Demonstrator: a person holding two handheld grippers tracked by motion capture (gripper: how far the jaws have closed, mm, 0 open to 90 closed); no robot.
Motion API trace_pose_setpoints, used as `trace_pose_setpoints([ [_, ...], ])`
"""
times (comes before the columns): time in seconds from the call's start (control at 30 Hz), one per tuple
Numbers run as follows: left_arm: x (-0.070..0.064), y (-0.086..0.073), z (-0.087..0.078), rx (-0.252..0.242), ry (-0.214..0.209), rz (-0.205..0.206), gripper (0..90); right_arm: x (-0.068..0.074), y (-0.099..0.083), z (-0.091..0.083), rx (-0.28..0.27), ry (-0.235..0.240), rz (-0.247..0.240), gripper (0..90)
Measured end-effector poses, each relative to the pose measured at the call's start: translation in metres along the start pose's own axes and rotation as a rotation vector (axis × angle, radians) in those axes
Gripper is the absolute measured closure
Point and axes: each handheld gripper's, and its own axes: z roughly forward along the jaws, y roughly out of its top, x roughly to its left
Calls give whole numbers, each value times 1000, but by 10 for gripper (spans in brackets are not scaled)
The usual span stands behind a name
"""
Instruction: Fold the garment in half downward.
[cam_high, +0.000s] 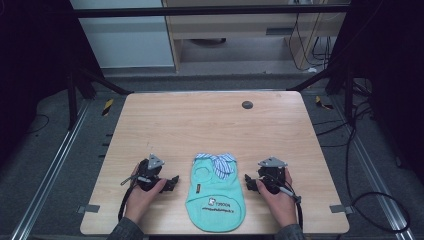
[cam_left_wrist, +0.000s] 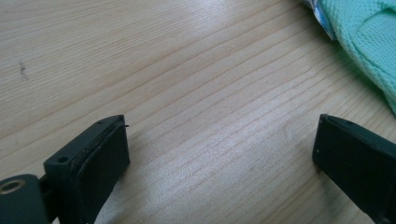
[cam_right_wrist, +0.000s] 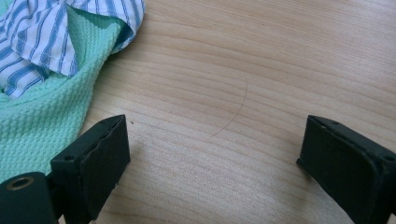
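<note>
even overhead light on the table (cam_high: 210, 125), dark surroundings; soft glare, near jaws slightly blurred.

The high view looks forward and down from above the near edge of the tabletop (cam_high: 210, 125). Both gripper views skim that wood closely, each sharing the mint garment (cam_high: 215, 197) edge with it.

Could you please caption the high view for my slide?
Open left hand-held gripper and right hand-held gripper flank a mint green pet shirt on the wooden table.
</note>
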Motion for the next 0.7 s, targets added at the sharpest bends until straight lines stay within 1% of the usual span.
trace_pose_setpoints([
  [0.7, 0, 1, 1, 3, 2, -3, 12, -1, 0, 1, 1, -3, 0, 78],
])
